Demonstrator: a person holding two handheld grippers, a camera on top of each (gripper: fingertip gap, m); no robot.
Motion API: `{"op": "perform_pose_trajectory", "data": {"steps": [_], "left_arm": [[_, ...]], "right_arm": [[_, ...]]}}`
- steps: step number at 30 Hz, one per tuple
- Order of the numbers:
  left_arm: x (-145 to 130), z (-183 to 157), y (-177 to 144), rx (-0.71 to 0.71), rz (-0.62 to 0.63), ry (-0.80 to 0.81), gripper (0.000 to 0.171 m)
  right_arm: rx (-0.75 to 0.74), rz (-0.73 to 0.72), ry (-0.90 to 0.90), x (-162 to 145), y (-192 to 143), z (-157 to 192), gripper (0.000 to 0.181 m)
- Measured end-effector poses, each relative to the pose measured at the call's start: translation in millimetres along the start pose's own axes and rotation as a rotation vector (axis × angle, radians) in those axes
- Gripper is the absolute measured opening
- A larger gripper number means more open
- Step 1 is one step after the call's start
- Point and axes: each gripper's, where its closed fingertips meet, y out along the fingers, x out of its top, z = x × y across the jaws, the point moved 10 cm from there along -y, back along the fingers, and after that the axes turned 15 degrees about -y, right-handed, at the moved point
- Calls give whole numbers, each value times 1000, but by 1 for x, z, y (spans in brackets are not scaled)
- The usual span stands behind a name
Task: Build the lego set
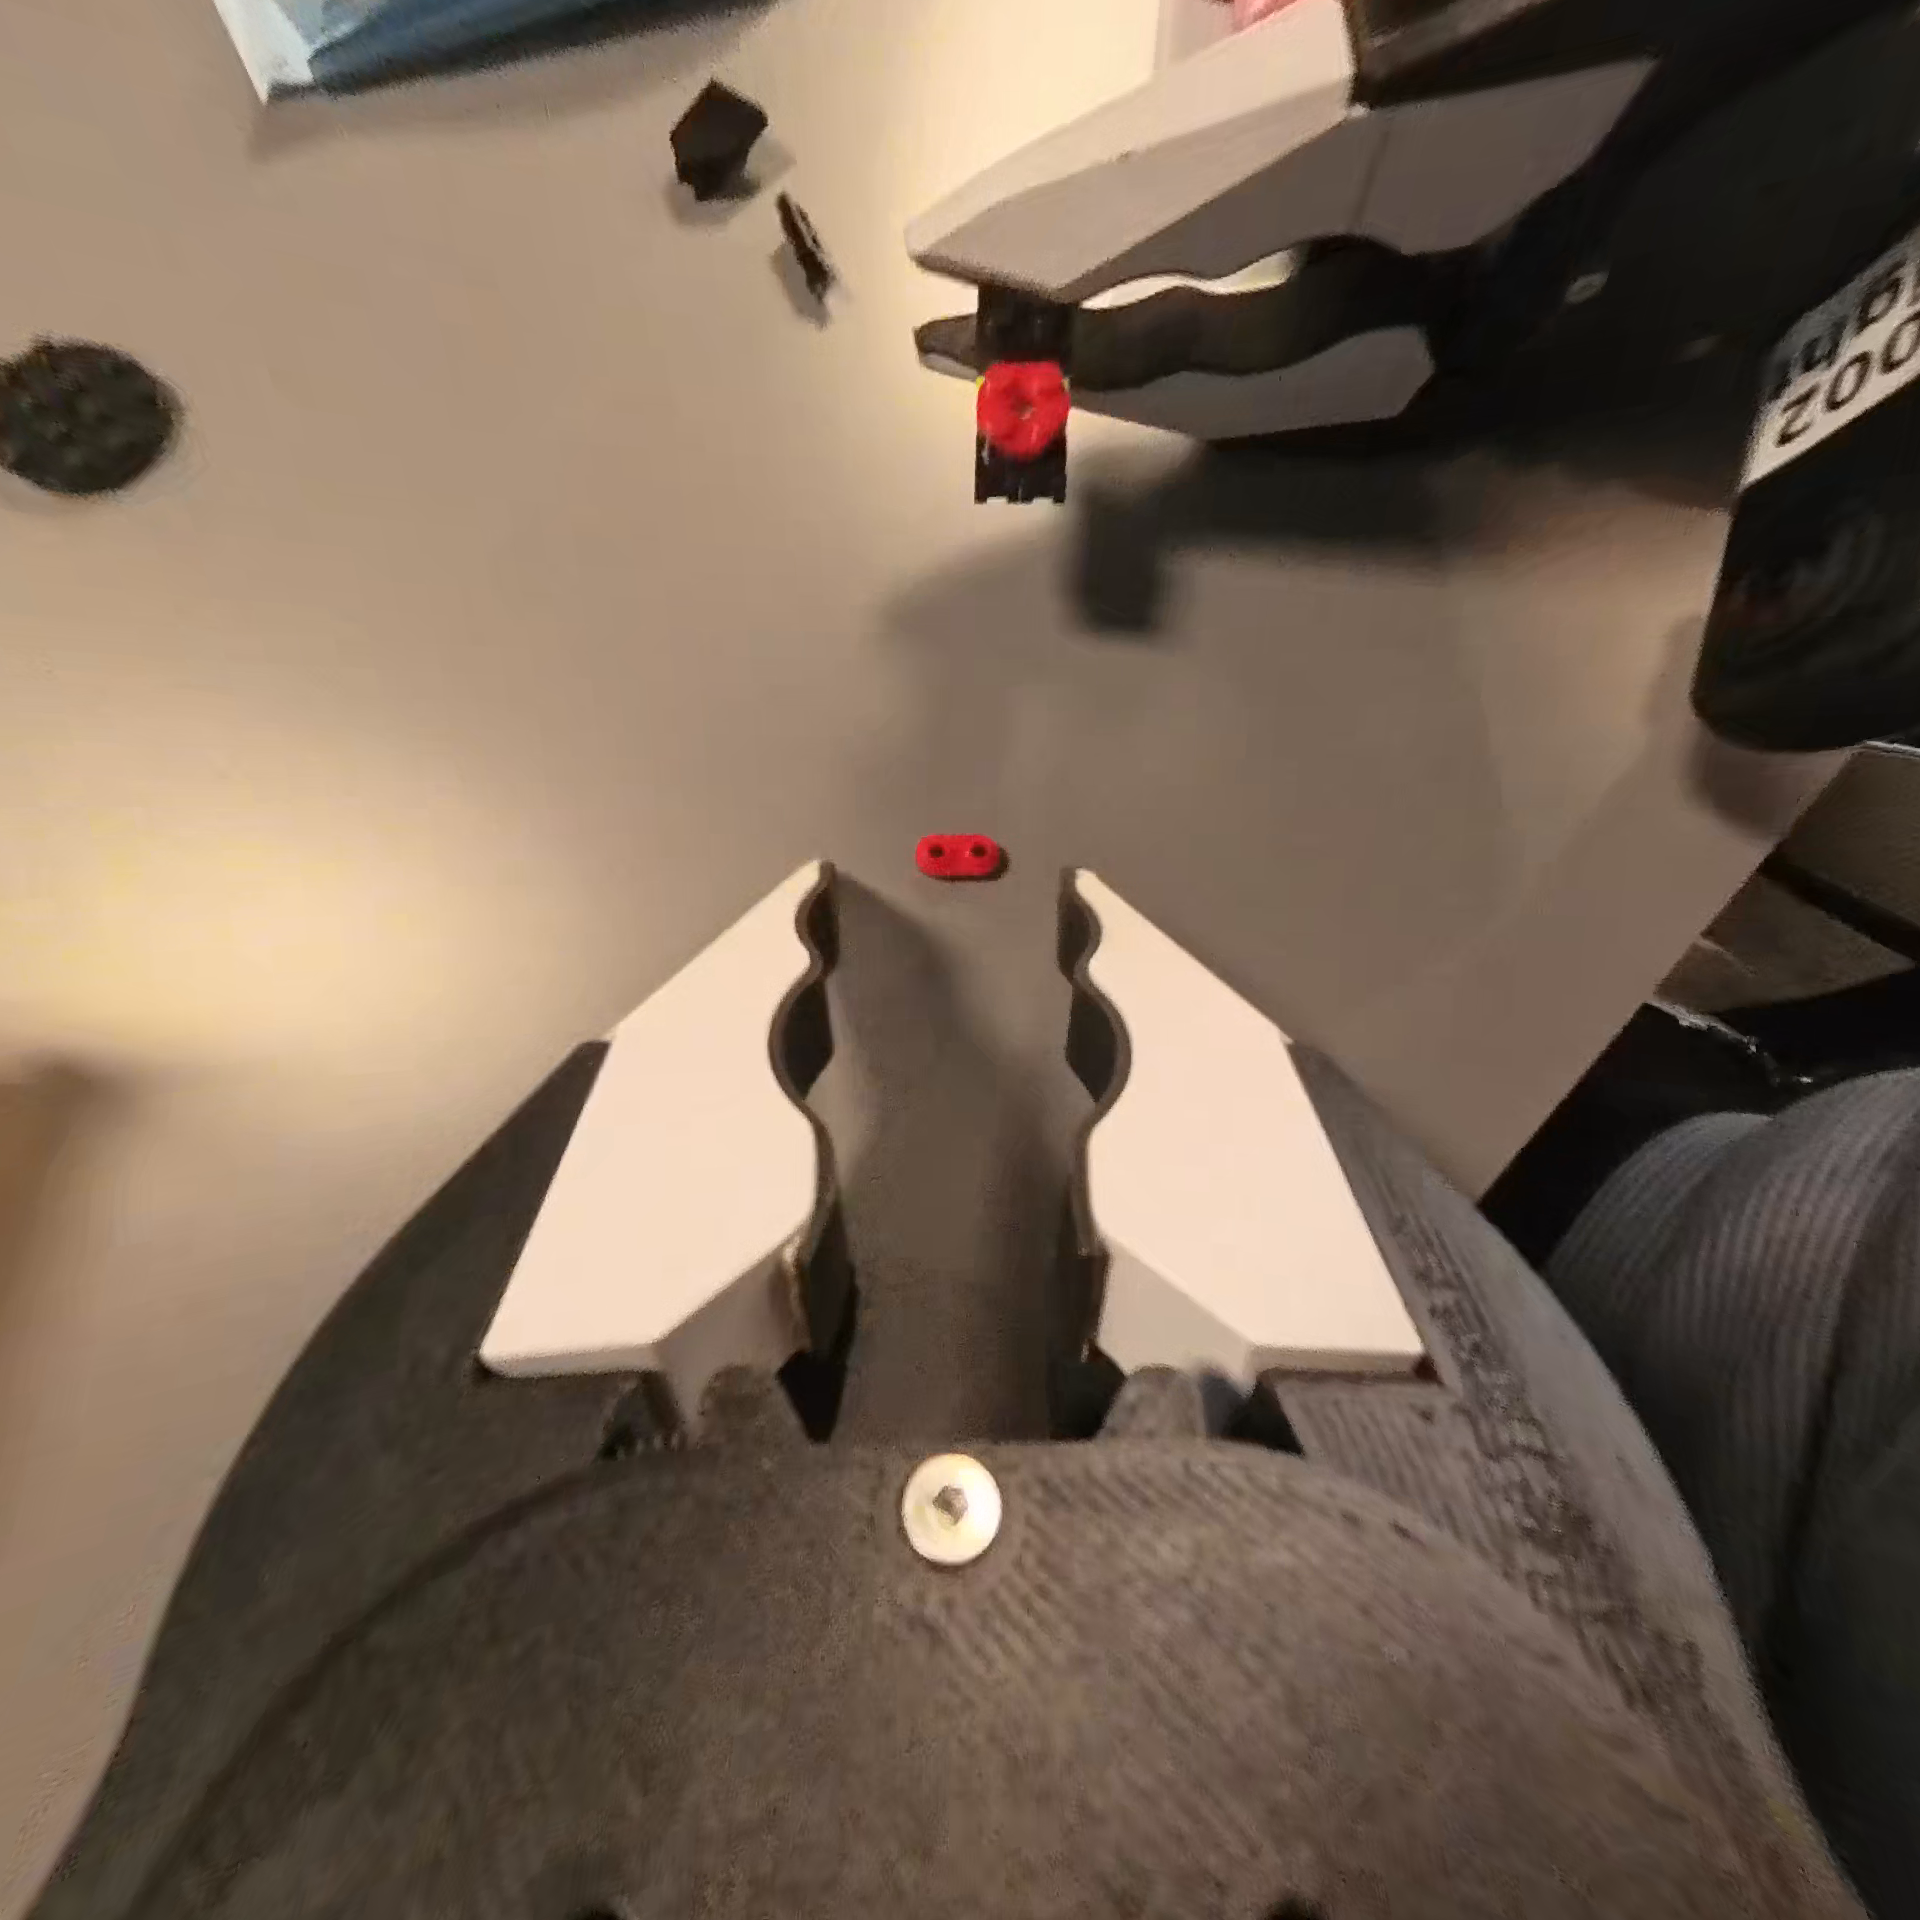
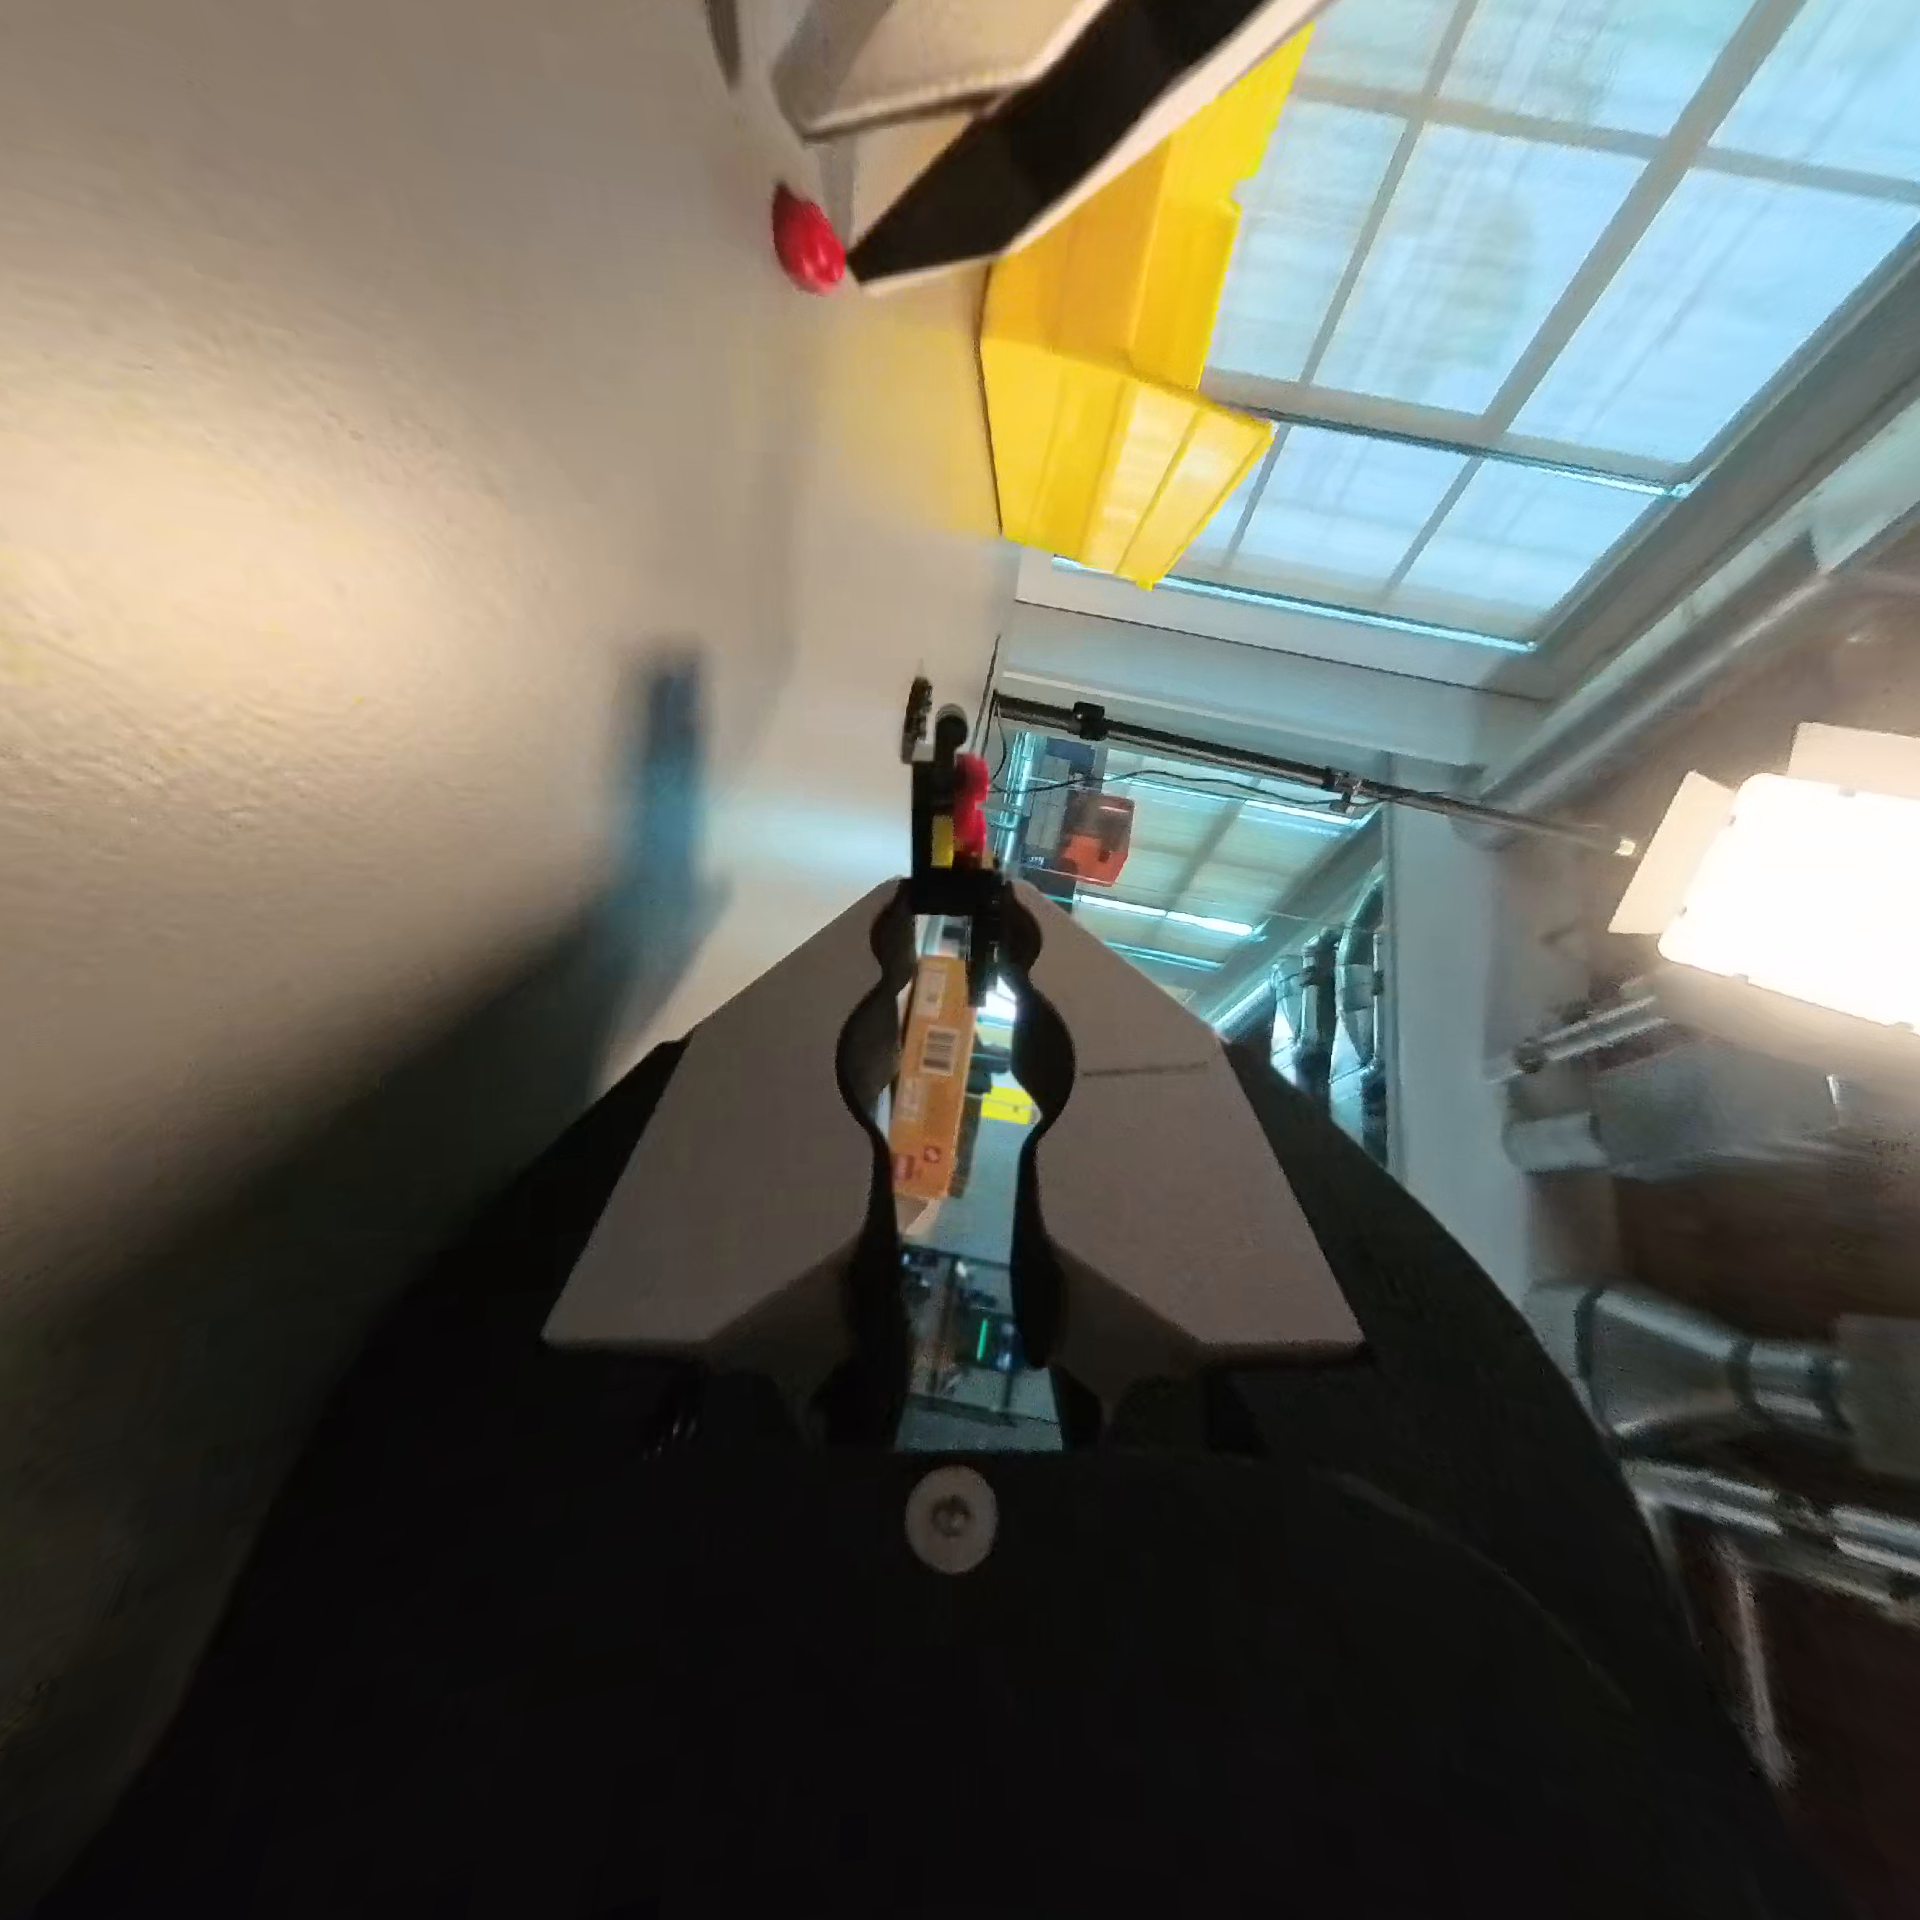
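A small red two-hole piece [image 1: 960, 855] lies flat on the pale table just beyond my left gripper [image 1: 948, 883], which is open and empty above the table. My right gripper [image 2: 951, 896] is shut on a small black assembly [image 2: 940, 821] with a red round part and a bit of yellow. In the left wrist view the right gripper [image 1: 1023, 312] hangs above the table at upper right, with the black assembly [image 1: 1021, 426] sticking down from its tips. The red piece also shows in the right wrist view [image 2: 806, 241], beside my left gripper's finger [image 2: 997, 197].
A black round gear-like piece [image 1: 83, 412] lies at the left, and two small black pieces [image 1: 717, 135] [image 1: 805, 244] lie farther back. A blue booklet corner [image 1: 343, 42] is at top left. A yellow bin [image 2: 1122, 343] stands on the table. The table edge and a person's trouser leg [image 1: 1745, 1299] are at right.
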Motion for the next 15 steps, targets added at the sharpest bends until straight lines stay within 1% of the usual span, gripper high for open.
{"op": "perform_pose_trajectory", "data": {"steps": [2,4,8,10,13,15], "left_arm": [[-2,-2,2,-17,-30,-11,35],[-2,-2,3,-28,-44,-11,33],[-3,-5,5,23,-55,75,23],[-4,-7,6,8,-52,80,16],[-3,-5,6,0,-49,82,15],[3,-6,5,21,-88,93,15]], "right_arm": [[4,-6,11,1,0,0,13],[2,-6,32,0,0,0,13],[8,-8,54,-2,0,0,13],[9,-8,56,-2,0,0,13],[9,-12,51,-1,1,0,13],[6,-10,34,0,1,0,13]]}}
